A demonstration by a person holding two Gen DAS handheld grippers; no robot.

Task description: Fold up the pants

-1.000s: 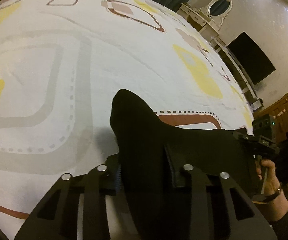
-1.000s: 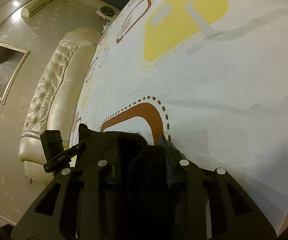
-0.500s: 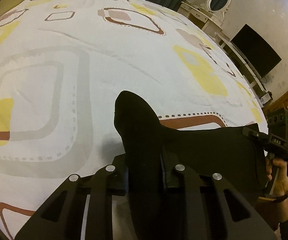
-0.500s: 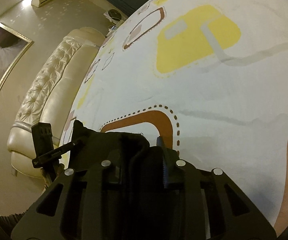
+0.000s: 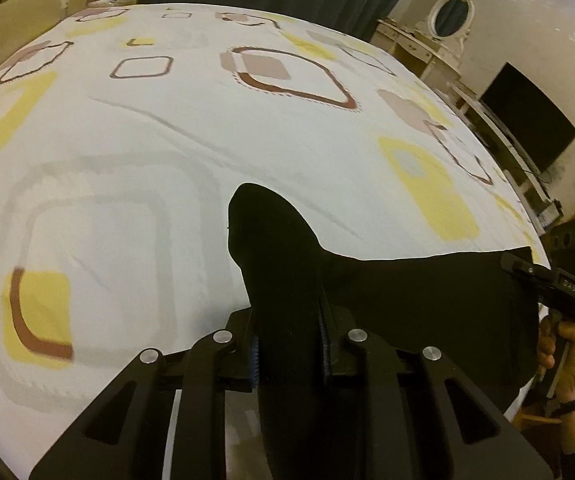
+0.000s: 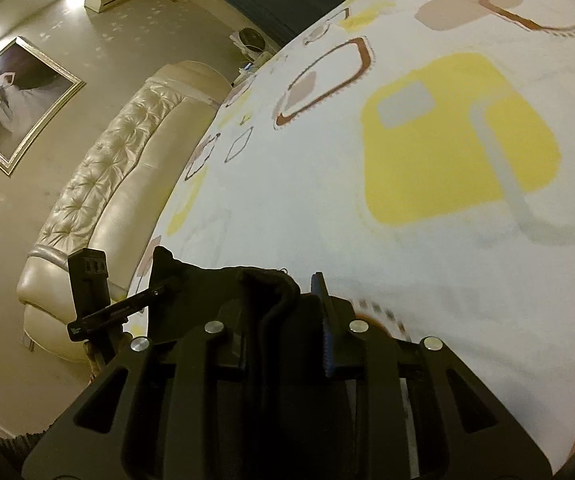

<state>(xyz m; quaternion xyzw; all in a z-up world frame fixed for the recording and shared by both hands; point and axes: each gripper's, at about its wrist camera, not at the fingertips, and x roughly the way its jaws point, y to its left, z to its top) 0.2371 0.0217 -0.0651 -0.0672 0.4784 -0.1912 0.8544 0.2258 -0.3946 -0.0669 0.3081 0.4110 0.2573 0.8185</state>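
Black pants (image 5: pixel 427 300) hang stretched between my two grippers above a white patterned bedspread (image 5: pixel 167 140). My left gripper (image 5: pixel 289 340) is shut on one corner of the pants, with cloth sticking up past the fingers. My right gripper (image 6: pixel 283 320) is shut on the other corner (image 6: pixel 267 292); it also shows at the right edge of the left wrist view (image 5: pixel 559 292), held by a hand. The left gripper shows at the left of the right wrist view (image 6: pixel 99 308). The lower part of the pants is hidden behind the grippers.
The bed has a cream tufted headboard (image 6: pixel 107 200). A dresser with an oval mirror (image 5: pixel 447 20) and a dark TV screen (image 5: pixel 527 120) stand along the far wall. A framed picture (image 6: pixel 15 96) hangs on the wall.
Both grippers have risen and tilted up with the pants; more of the room and far bed shows. The pants edge between them is pulled straighter.
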